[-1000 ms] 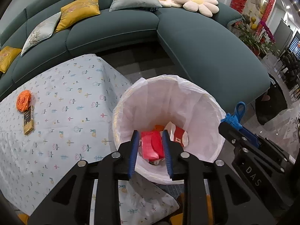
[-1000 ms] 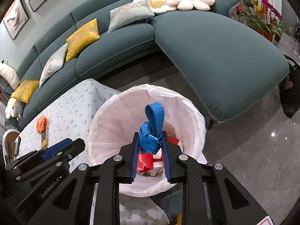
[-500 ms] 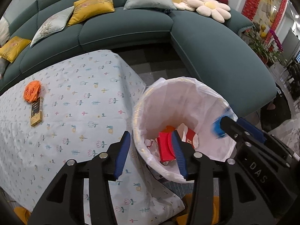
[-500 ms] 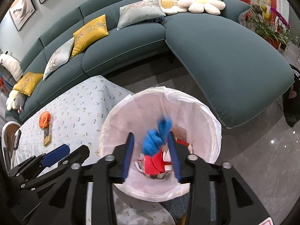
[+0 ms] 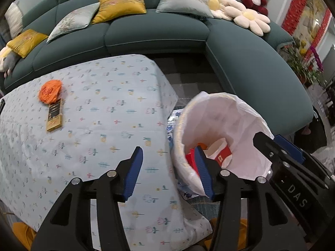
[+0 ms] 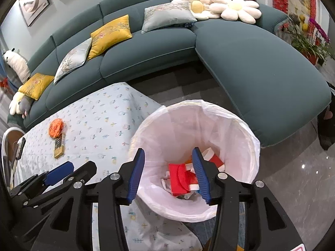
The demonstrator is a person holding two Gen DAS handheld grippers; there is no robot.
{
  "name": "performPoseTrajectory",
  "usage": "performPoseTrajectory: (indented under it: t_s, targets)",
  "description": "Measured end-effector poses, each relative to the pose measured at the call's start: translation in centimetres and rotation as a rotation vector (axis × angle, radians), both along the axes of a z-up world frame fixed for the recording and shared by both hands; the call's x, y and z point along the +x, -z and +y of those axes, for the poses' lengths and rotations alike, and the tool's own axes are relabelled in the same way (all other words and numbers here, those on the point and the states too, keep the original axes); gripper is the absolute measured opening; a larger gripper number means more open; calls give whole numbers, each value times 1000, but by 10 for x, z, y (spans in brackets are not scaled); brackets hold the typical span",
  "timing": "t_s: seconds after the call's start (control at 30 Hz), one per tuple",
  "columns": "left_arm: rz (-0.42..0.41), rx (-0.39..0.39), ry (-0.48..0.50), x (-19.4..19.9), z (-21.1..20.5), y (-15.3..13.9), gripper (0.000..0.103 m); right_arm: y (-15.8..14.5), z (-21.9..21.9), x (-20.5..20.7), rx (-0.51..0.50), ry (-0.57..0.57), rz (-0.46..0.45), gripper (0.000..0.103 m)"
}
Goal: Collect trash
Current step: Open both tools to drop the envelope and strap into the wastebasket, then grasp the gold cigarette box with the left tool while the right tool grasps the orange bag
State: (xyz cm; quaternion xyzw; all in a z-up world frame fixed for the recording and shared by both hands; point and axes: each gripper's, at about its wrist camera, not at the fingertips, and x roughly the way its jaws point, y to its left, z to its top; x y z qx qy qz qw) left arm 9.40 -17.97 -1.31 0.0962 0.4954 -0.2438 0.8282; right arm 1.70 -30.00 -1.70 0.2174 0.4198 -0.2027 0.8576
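Observation:
A bin lined with a white bag (image 6: 247, 146) stands beside the table and holds red and white packaging (image 6: 180, 177); it also shows in the left wrist view (image 5: 230, 113). My right gripper (image 6: 168, 173) is open and empty above the bin. My left gripper (image 5: 168, 170) is open and empty over the table's corner by the bin's left rim. On the table's far left lie a crumpled orange wrapper (image 5: 50, 91) and a gold and black bar packet (image 5: 54, 117); both also show in the right wrist view, the wrapper (image 6: 56, 127) and the packet (image 6: 59, 145).
The table wears a pale blue flowered cloth (image 5: 108, 113). A dark green corner sofa (image 6: 240, 52) with cushions wraps around the back and right. A dark remote-like item (image 6: 19, 147) lies at the table's left end. Glossy floor (image 6: 303, 177) lies to the right.
My right gripper opened and the blue strap it held dropped out of sight into the bin. My left gripper opened and moved left from the bin toward the table.

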Motion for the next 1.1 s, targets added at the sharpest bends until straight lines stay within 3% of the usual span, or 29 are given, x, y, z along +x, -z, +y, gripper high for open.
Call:
performPoseTrajectory:
  t_s: [0.17, 0.63, 0.77, 1.1]
  targets:
    - [-1, -9, -62, 10, 28, -2, 56, -4, 21, 12, -9, -37, 1, 46]
    - [-3, -22, -203, 42, 108, -2, 62, -8, 89, 52, -37, -151, 18, 53]
    - [-1, -19, -238, 53, 130, 3, 63, -6, 109, 65, -45, -183, 28, 57]
    - [11, 5, -368, 102, 191, 28, 79, 13, 154, 112, -44, -255, 66, 60]
